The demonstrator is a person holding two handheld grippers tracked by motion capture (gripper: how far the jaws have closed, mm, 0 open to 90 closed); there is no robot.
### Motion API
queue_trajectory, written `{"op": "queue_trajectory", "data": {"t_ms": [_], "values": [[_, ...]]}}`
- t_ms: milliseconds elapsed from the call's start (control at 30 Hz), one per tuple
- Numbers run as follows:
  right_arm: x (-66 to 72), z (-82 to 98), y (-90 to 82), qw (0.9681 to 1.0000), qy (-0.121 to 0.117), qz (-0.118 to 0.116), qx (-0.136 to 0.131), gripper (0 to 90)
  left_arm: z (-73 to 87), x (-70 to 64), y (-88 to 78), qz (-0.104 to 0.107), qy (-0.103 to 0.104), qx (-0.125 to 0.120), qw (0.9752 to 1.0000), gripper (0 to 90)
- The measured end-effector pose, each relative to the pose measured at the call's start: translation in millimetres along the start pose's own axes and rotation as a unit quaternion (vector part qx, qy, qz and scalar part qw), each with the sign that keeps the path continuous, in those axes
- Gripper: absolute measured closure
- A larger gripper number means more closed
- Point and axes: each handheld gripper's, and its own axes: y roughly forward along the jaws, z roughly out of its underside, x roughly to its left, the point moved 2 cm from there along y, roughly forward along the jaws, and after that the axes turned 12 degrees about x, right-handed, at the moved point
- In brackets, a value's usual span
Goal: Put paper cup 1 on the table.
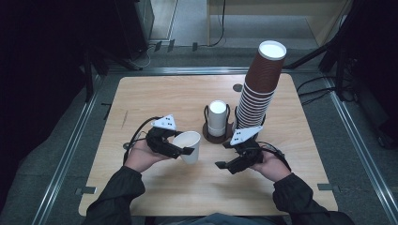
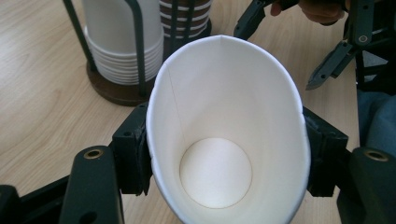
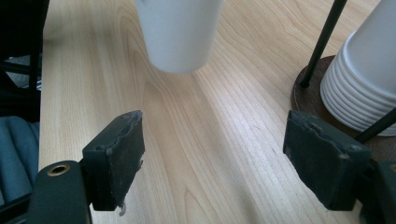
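You have one white cup [image 1: 188, 146] clamped by its sides in your left gripper [image 1: 180, 145], the fingers [image 2: 135, 154] pressing its wall in so the mouth goes oval, and it hangs tilted above the worktop [image 1: 155, 98], clear of the wood. Your right gripper [image 1: 228, 160] waits just beside it with its fingers [image 3: 116, 156] spread wide and nothing between them. So the cup looks pulled free and in hand; handing it over or setting it down seems to be what is left. Behind it stands the wire holder [image 1: 217, 133] with its short stack of white cups [image 1: 217, 117], and next to that the tall brown cup stack [image 1: 258, 86], leaning a little. Both stand near your right hand's path.
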Motion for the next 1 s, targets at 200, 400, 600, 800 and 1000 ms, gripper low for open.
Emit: {"op": "queue_trajectory", "data": {"t_ms": [200,400,600,800,1000], "values": [[-1.0,0.7,-2.7,1.0000,-0.005,0.005,0.001,20.8,6.8,6.6,-7.3,-0.009,-0.013,-0.003,0.9999,33.1],[-4.3,0.1,-1.4,1.0000,-0.002,0.008,0.003,20.8,16.2,14.7,-12.2,-0.022,-0.026,0.002,0.9994,33.0],[-5.0,-0.4,1.6,0.9999,-0.002,0.003,0.010,20.8,23.4,21.7,-18.8,-0.036,-0.038,0.001,0.9986,32.9],[-6.0,-0.2,4.6,0.9999,-0.002,-0.002,0.017,20.8,28.8,31.3,-29.7,-0.061,-0.056,-0.009,0.9965,32.4],[-6.2,-0.3,5.6,0.9998,-0.001,-0.005,0.019,20.8,37.9,43.4,-39.0,-0.076,-0.074,-0.013,0.9943,31.8]]}}
